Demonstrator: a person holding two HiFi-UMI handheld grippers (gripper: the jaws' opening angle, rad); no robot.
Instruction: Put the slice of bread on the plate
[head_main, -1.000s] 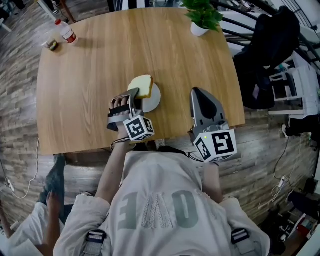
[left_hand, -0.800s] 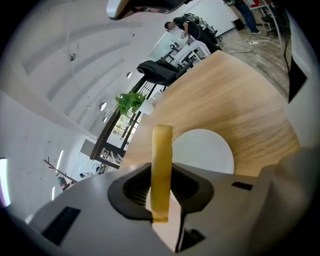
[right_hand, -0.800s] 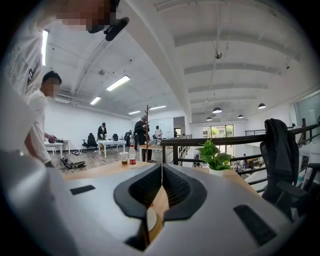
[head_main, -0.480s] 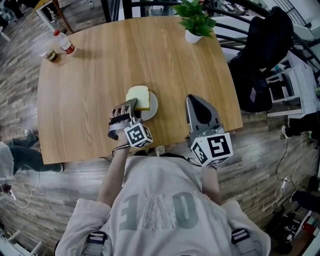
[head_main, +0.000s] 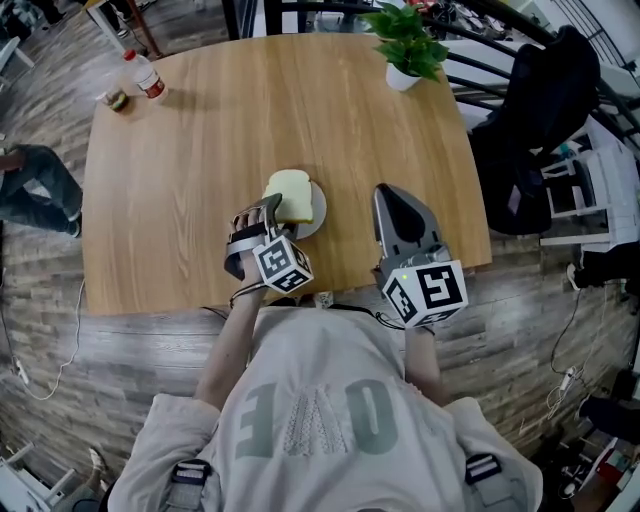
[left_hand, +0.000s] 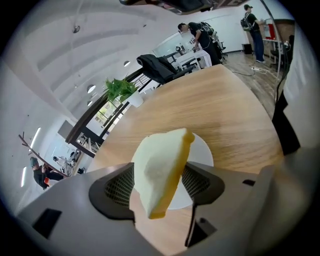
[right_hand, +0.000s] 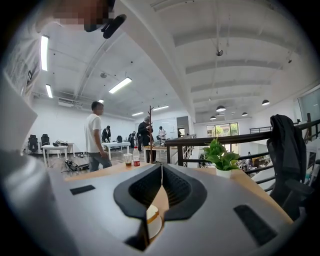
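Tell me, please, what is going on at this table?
A person holds a gripper in each hand. The left gripper is letting go of a slice of bread over the white plate on the wooden table: its jaws are opening, the slice tilted between them. The right gripper is beside it, shut and empty.

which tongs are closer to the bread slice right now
Left. The left tongs straddle the bread slice over the plate, jaws opening with it between them. The right tongs sit shut, off to the slice's right, apart from it.
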